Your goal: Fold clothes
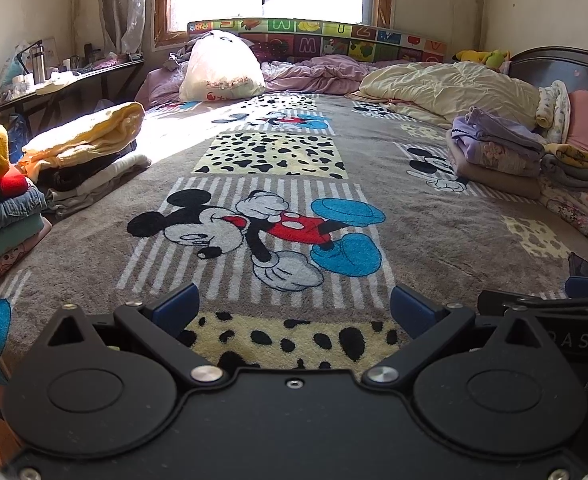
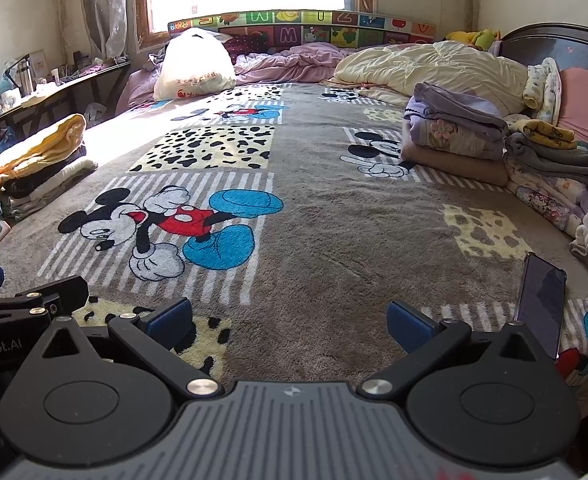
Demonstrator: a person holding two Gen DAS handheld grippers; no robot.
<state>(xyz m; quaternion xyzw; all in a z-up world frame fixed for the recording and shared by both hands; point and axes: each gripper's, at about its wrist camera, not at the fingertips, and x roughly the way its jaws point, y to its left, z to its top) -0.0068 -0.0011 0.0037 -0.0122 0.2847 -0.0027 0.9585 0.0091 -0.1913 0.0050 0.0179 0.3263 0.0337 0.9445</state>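
My left gripper [image 1: 292, 310] is open just above the near edge of a cartoon-mouse blanket [image 1: 433, 208], with nothing between its blue pads. My right gripper [image 2: 288, 322] is open too, low over the same blanket [image 2: 333, 220], and it holds nothing. Folded clothes stand in stacks at the left [image 1: 82, 152] [image 2: 38, 160] and at the right [image 1: 493, 152] [image 2: 453, 136]. Part of the right gripper shows at the right edge of the left wrist view [image 1: 549, 308]. The left gripper's arm shows at the left edge of the right wrist view [image 2: 30, 300].
A phone [image 2: 541, 300] lies on the blanket near my right gripper. At the far end are a white plastic bag [image 1: 220, 68], crumpled purple bedding [image 1: 317, 72] and a cream quilt [image 1: 445, 84]. A cluttered side table [image 1: 54, 84] stands at the left wall.
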